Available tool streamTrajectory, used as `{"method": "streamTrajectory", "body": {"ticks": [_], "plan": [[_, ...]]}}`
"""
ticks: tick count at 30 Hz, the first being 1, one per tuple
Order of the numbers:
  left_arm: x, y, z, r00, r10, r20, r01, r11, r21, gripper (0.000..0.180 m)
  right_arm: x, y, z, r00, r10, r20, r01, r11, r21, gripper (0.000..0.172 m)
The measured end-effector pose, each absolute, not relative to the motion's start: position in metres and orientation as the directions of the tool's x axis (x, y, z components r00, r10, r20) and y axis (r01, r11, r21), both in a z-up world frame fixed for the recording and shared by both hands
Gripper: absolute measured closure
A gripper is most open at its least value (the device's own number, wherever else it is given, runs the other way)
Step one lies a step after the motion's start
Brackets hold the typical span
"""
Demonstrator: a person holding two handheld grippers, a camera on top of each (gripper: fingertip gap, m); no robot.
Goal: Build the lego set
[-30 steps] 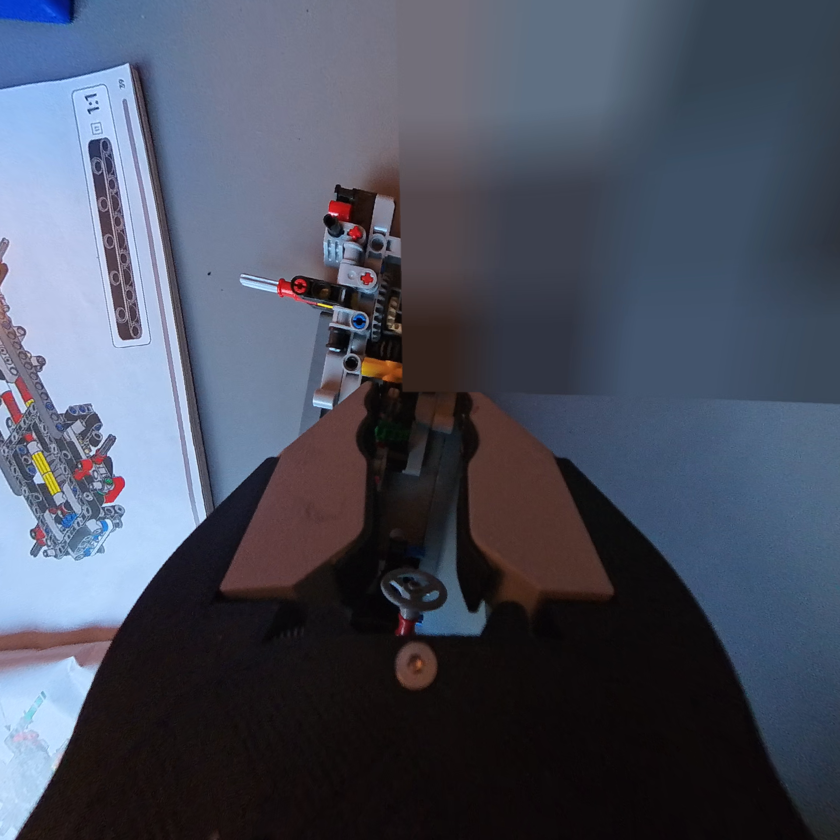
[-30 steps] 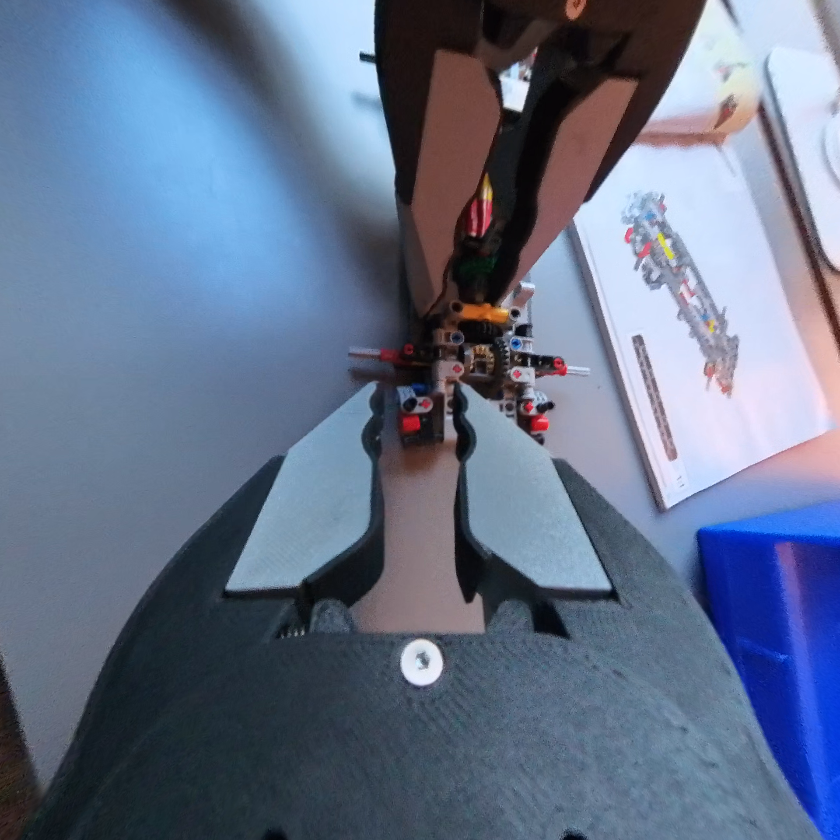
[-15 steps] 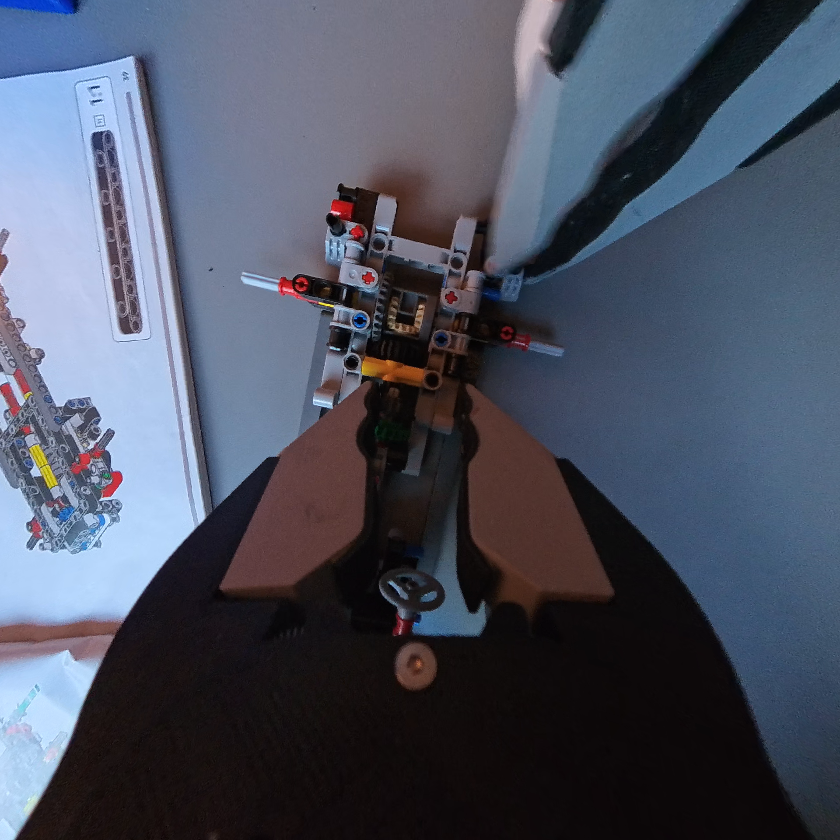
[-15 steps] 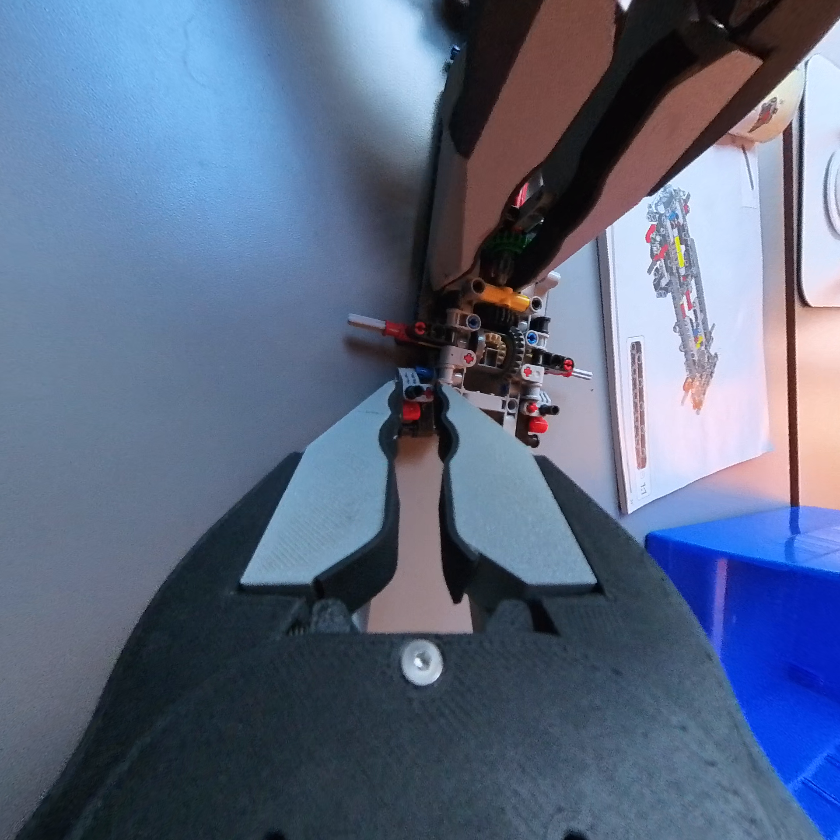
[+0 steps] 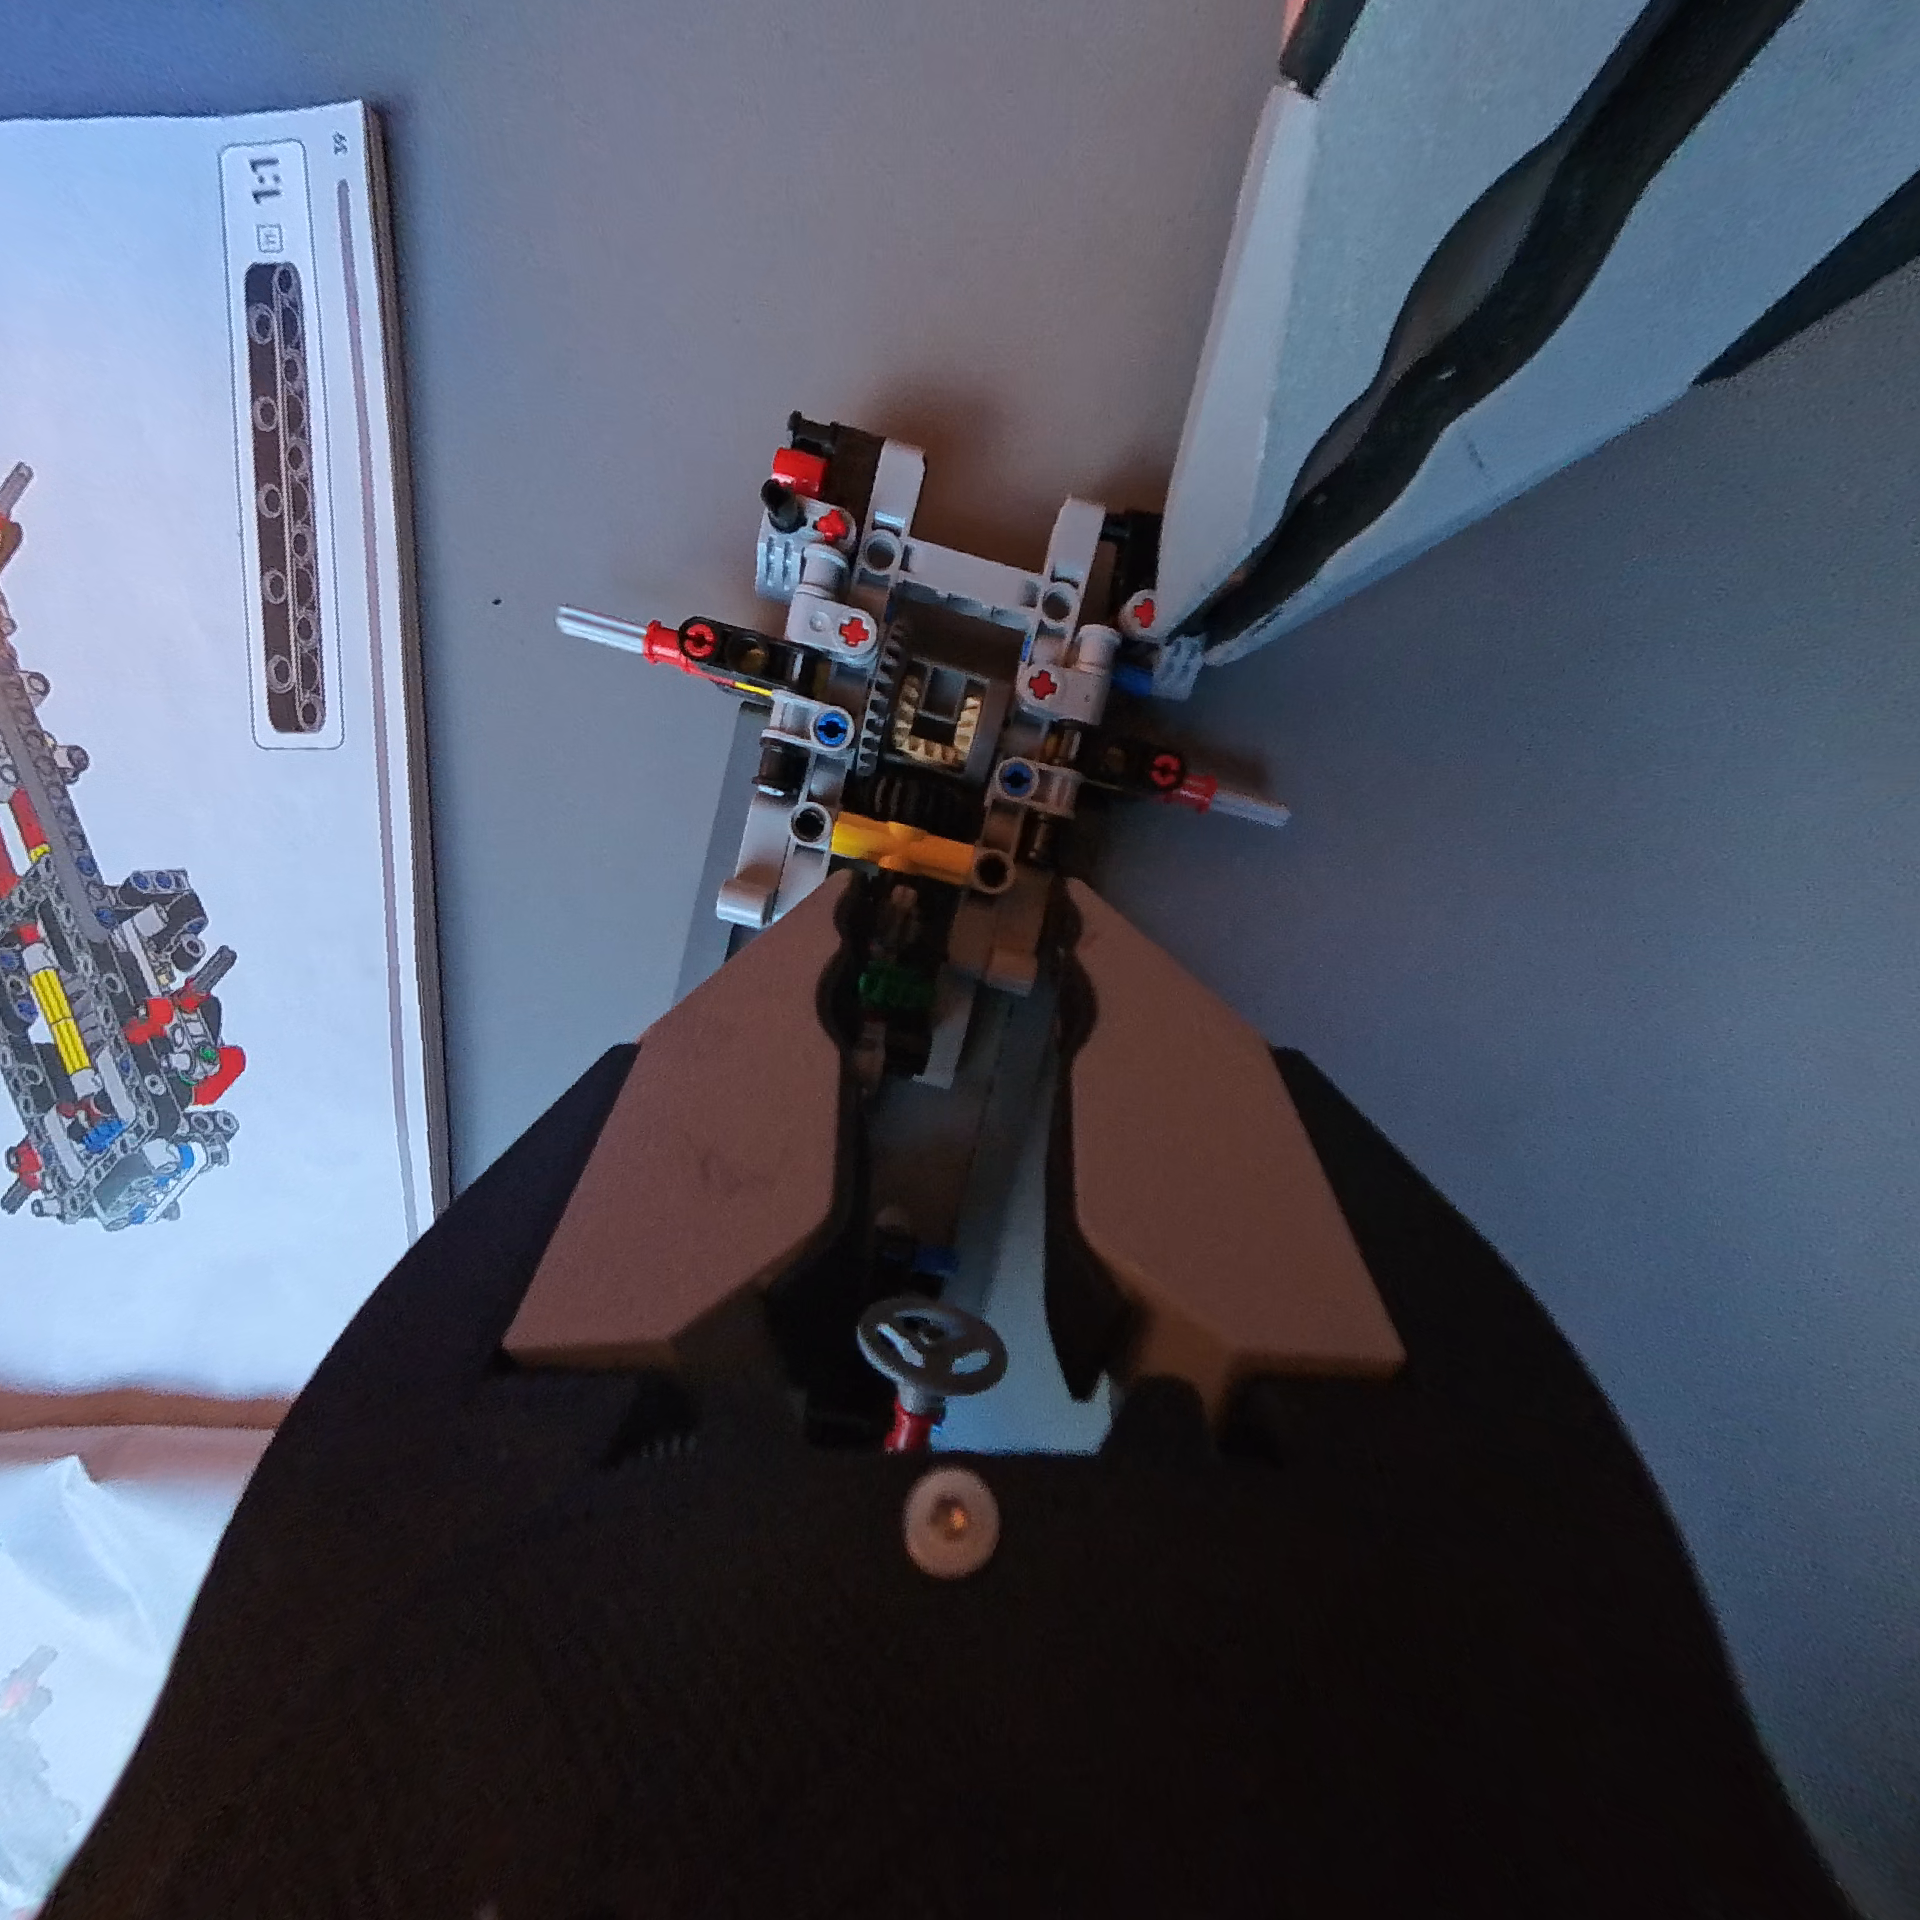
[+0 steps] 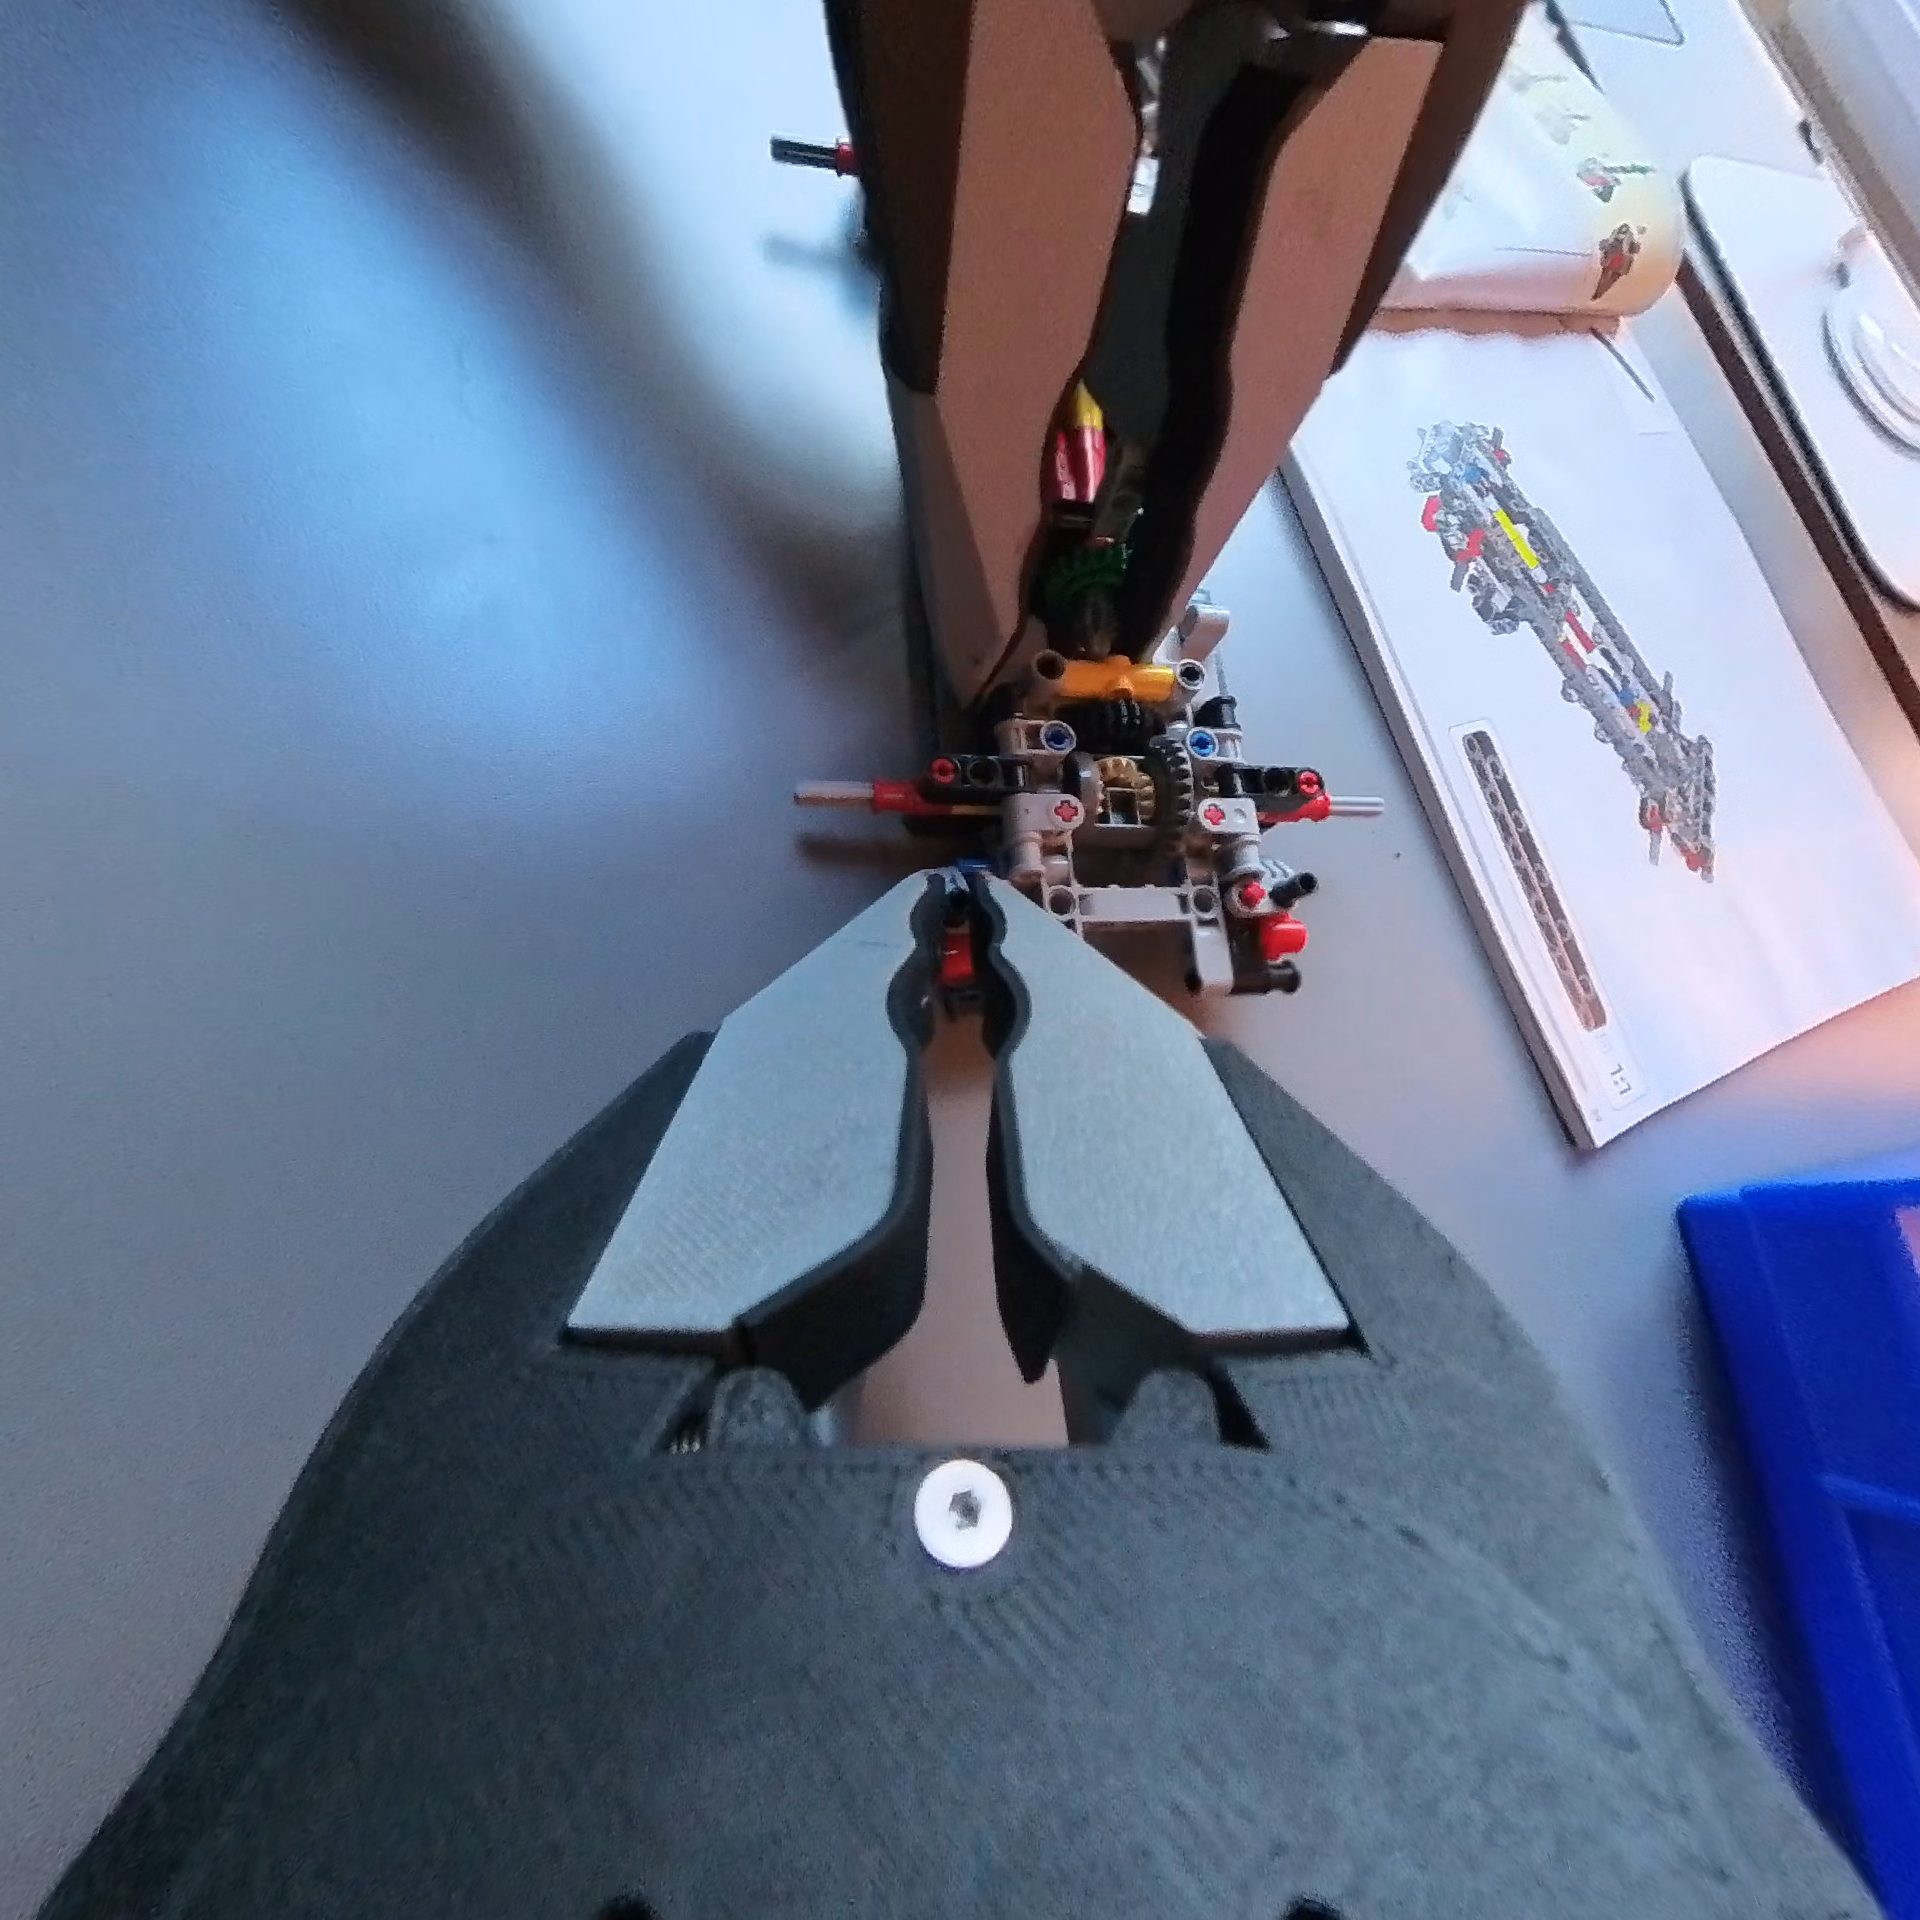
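Toy brick model (image 5: 935,717) on a grey table (image 5: 1558,1039): left gripper (image 5: 951,935) clamps its near end; right gripper (image 6: 961,904) pinches a corner piece. Instruction booklet (image 5: 156,727) lies beside the model.

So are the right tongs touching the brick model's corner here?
Touching. In the right wrist view the right tongs are closed on a red-and-black corner piece of the model; the left wrist view agrees.

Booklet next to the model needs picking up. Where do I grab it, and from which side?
Judging by its pose, the instruction booklet lies flat and open on the grey table, so only an edge gives purchase. Pinch the long edge facing the brick model, approaching low from the model's side; that edge looks unobstructed.
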State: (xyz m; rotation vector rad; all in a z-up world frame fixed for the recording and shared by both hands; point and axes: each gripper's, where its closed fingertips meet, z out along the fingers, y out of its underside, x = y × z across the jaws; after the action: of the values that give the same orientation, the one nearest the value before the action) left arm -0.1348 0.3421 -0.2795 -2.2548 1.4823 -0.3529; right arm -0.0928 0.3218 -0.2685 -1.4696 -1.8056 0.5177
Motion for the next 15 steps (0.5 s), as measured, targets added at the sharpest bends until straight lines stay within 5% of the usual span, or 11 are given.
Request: {"method": "streamTrajectory", "body": {"ticks": [5,10,15], "plan": [[-0.134,0.343,-0.28,0.406,-0.914,-0.02,-0.807,-0.348,-0.478,0.148,-0.09,0.326,-0.264,-0.086,0.924,0.374,0.688,0.326,-0.648,0.157],[-0.133,0.345,-0.279,0.437,-0.898,0.048,-0.788,-0.408,-0.462,0.148,-0.085,0.328,-0.263,-0.151,0.754,0.639,0.781,0.487,-0.39,0.15],[-0.133,0.346,-0.276,0.418,-0.889,0.187,-0.776,-0.456,-0.436,0.149,-0.074,0.34,-0.274,-0.123,0.642,0.757,0.841,0.473,-0.264,0.142]]}}
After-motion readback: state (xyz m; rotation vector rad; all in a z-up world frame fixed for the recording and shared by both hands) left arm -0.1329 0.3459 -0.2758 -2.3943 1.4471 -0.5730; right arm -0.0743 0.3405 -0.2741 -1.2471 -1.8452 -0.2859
